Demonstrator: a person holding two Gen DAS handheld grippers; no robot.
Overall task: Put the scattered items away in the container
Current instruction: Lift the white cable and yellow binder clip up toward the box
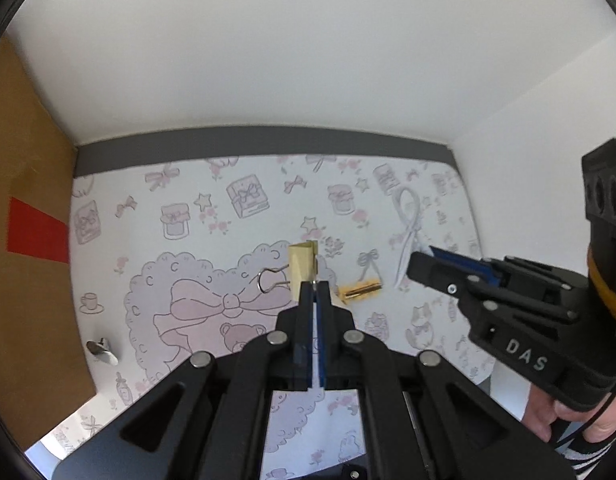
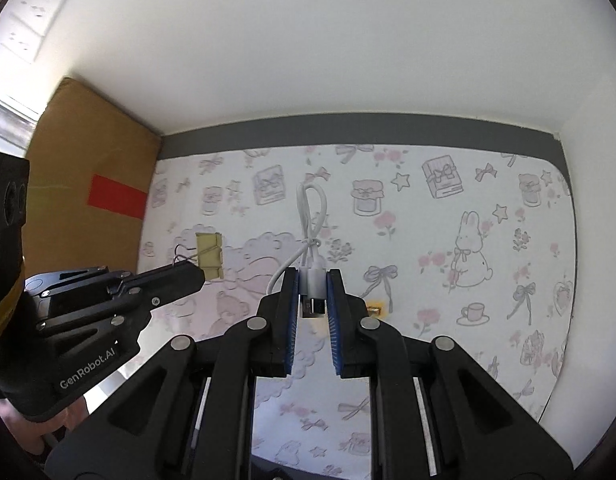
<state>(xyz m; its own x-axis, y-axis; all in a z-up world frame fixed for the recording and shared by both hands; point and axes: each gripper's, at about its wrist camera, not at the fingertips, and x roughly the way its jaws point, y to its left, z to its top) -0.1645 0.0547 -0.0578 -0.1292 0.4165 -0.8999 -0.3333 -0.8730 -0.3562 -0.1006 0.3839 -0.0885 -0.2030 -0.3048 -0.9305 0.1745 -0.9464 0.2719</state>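
The left hand-held gripper point(image 1: 315, 286) was clamped on a pale yellow binder clip point(image 1: 302, 266), the right hand-held gripper point(image 2: 313, 280) on a looped white USB cable point(image 2: 310, 236), both above the patterned bench point(image 1: 188, 216). A small gold clip point(image 1: 360, 291) and a silver metal clip point(image 1: 102, 352) near the left edge remained; no container showed.

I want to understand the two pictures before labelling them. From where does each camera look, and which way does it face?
Left wrist view: sits on the left hand-held gripper, facing down its shut fingers, which pinch the wire handle of a pale yellow binder clip; the right hand-held gripper and a hand show.
Right wrist view: sits on the right hand-held gripper, facing down at a coiled white USB cable it grips.
Shared: both grippers, clip, cable, pink-patterned white table cover, brown cardboard box.
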